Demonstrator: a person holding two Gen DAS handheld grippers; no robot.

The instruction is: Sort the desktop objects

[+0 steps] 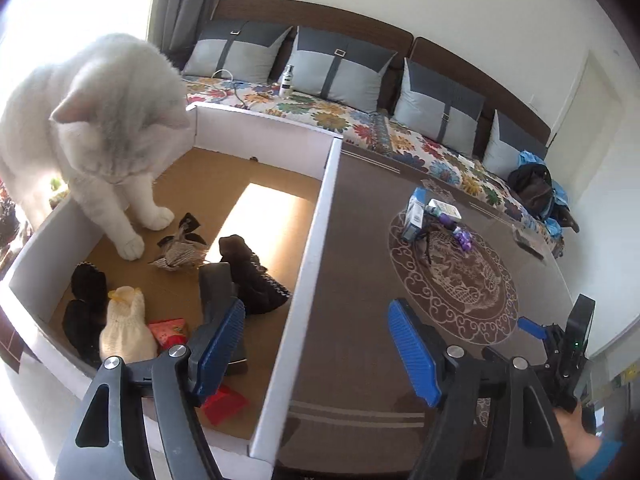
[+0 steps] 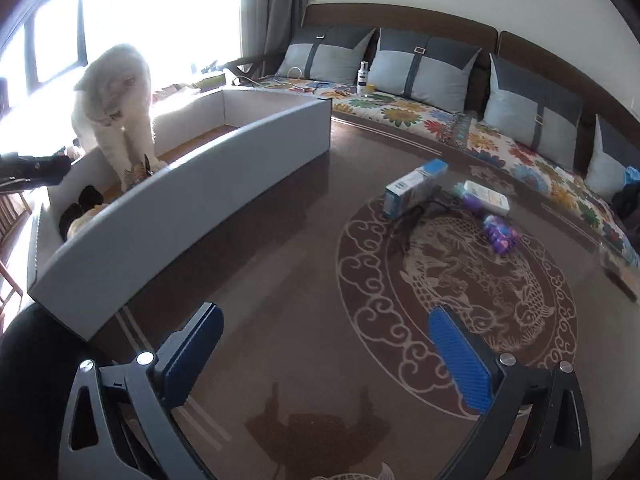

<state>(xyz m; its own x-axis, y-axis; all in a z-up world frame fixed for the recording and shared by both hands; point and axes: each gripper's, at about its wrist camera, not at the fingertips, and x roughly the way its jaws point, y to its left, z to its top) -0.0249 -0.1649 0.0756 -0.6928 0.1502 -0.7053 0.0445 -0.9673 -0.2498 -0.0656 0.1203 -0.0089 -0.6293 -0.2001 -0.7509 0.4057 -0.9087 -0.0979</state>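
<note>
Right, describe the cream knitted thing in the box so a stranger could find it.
Look in the white-walled box where the cat stands. In its near corner, the cream knitted sock lies between black socks and a red packet; it is the only pale item there.

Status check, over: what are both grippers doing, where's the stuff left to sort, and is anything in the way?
Left gripper open, empty. Right gripper open, empty. Blue-white carton and purple item wait on table. White cat stands in sorting box.
</note>
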